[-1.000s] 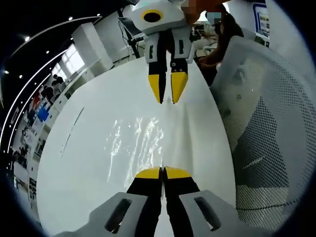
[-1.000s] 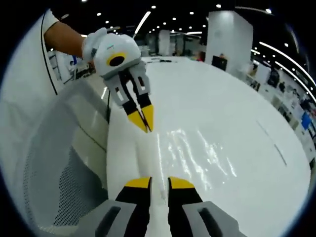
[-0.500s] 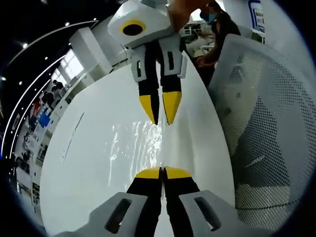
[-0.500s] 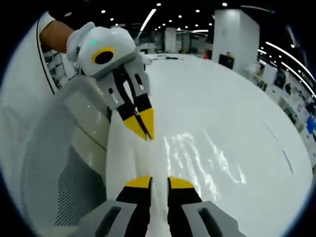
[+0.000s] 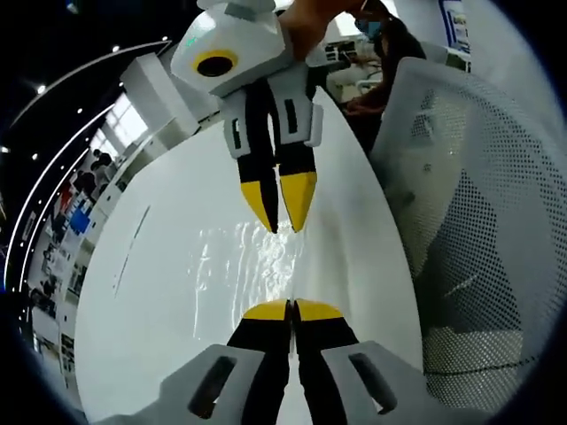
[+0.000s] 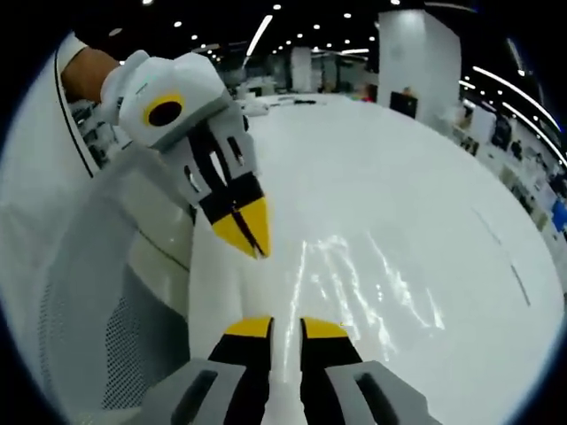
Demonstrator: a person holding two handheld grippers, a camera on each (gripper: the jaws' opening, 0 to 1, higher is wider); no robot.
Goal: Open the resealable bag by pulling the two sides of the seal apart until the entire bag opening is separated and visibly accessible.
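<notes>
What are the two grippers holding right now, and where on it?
Both grip the clear, crinkled plastic resealable bag at its top seal edge: left gripper shut on it, right gripper pinching it too.

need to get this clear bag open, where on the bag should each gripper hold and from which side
Hold the top seal strip of the clear bag, one lip per gripper, coming in from opposite ends. The bag lies flat and crinkled on the white table, and that edge runs straight between the left gripper and the right gripper, so it looks like the best hold.

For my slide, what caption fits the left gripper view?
Two grippers pinch a clear bag on a white table.
</notes>
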